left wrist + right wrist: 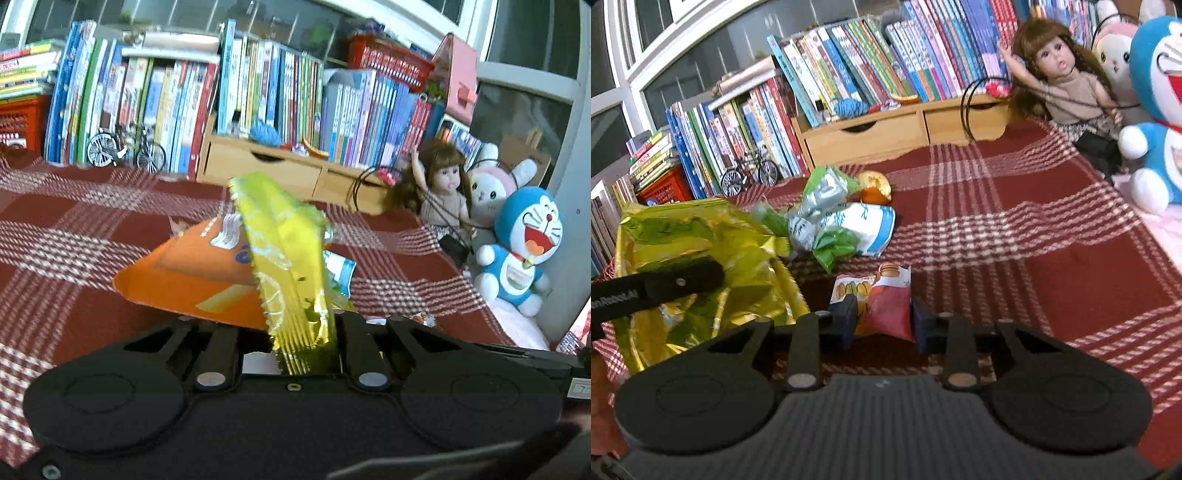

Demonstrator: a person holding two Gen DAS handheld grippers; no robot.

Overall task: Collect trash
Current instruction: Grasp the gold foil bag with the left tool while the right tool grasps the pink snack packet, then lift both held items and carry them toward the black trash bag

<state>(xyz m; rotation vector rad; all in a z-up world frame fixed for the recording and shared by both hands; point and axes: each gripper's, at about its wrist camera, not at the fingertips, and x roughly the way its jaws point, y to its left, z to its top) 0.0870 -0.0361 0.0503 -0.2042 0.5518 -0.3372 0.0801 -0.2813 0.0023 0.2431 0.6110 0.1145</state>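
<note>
In the left wrist view a yellow-green foil wrapper (284,258) stands up from my left gripper (306,332), whose jaws are shut on its lower edge. Behind it an orange wrapper (192,273) lies on the red checked cloth (74,229). In the right wrist view my right gripper (884,325) has its blue pads (846,321) against both sides of a small red macaron snack packet (886,306). To its left, the left gripper's black finger (683,282) lies across the yellow-green wrapper (694,236). Further back lie green-grey wrappers (823,192), a white-blue bag (868,225) and an orange peel (873,186).
Rows of books (849,66) and a wooden drawer box (886,133) line the far edge. A doll (1067,81) and a blue plush (1160,110) sit at the right. A model bicycle (750,177) and a red basket (665,192) stand at the left.
</note>
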